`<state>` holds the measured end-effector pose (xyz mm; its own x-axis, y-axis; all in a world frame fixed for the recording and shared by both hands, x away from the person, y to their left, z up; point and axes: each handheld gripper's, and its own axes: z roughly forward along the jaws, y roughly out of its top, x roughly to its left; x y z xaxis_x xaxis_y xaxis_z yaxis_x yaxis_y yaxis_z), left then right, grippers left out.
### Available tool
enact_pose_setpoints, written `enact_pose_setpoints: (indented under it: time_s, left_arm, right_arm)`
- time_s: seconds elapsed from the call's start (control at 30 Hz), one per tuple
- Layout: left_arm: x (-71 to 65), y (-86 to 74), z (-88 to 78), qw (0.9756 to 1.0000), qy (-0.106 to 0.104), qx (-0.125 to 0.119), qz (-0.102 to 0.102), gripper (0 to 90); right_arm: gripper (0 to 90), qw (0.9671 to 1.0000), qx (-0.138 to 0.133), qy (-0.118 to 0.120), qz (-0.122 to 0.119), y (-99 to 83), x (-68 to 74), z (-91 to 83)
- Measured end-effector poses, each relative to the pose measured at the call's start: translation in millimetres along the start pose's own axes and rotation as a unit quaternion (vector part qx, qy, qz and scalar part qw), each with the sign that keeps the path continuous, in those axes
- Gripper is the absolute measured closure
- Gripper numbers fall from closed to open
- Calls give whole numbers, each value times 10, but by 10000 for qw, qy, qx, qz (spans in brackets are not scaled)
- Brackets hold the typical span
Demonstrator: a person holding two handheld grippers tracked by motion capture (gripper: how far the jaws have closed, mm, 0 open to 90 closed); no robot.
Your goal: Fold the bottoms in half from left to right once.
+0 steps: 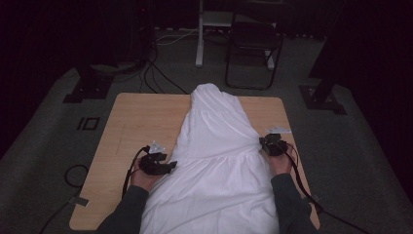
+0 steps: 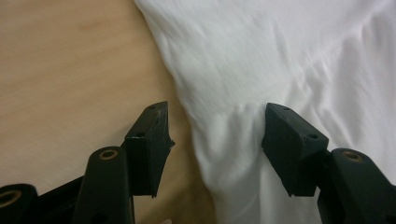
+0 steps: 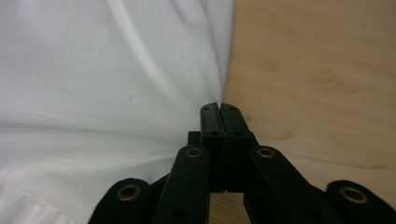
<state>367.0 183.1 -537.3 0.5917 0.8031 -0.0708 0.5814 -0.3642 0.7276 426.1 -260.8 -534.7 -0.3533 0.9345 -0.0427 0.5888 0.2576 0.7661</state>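
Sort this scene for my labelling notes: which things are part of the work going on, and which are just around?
In the job:
white garment
left gripper, fingers open astride the garment's edge
right gripper, fingers shut on the garment's other edge
wooden table

Just around:
black folding chair
floor cables

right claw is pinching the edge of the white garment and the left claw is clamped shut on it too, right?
Not quite. The right claw is shut on the edge of the white garment, but the left claw is open: in the left gripper view its jaws stand apart on either side of a fold of the cloth.
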Motion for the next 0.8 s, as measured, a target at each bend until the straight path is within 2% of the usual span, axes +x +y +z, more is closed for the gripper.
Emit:
enact_pose_setpoints:
  time_s: [0.03, 0.13, 0.17, 0.23, 0.3, 0.33, 0.4, 0.5, 0.6, 0.67, 0.77, 0.8]
  left_arm:
    - [9, 46, 2, 10000, 29, -20, 4, 416]
    - [9, 133, 54, 10000, 46, -41, 3, 414]
    - [-6, 202, 173, 9999, 90, 73, 39, 410]
    - [-21, 235, 308, 9995, 262, 129, 114, 416]
    - [-8, 253, 416, 9992, 357, 173, 33, 438]
    - [2, 256, 447, 9993, 333, 175, -51, 453]
    - [1, 252, 478, 9993, 333, 162, -70, 517]
    - [-29, 221, 462, 9992, 363, 131, 53, 699]
    - [-58, 159, 405, 9991, 386, 110, 106, 831]
    - [-59, 89, 334, 9993, 361, 120, 54, 851]
    - [-70, -79, 187, 9996, 288, 48, -6, 856]
    - [-90, -144, 134, 9996, 295, 13, 44, 856]
  right_arm:
    - [892, 10000, 24, 82, 42, -29, -6, 47]
    - [892, 9999, 95, 115, 83, -62, -4, 110]
    - [891, 9997, 151, 151, 115, -77, -4, 145]
    - [890, 9996, 181, 161, 112, -84, -1, 162]
    - [889, 9995, 211, 182, 111, -95, 4, 173]
    - [888, 9995, 206, 200, 140, -102, 3, 177]
    - [887, 9993, 228, 255, 180, -123, -1, 196]
    - [886, 9988, 171, 330, 306, -165, -11, 210]
    - [886, 9982, 102, 409, 424, -209, -5, 186]
    - [887, 9980, 110, 439, 431, -254, 34, 136]
    - [887, 9986, 119, 484, 197, -363, 133, 7]
    - [886, 9984, 118, 529, 133, -410, 171, -47]
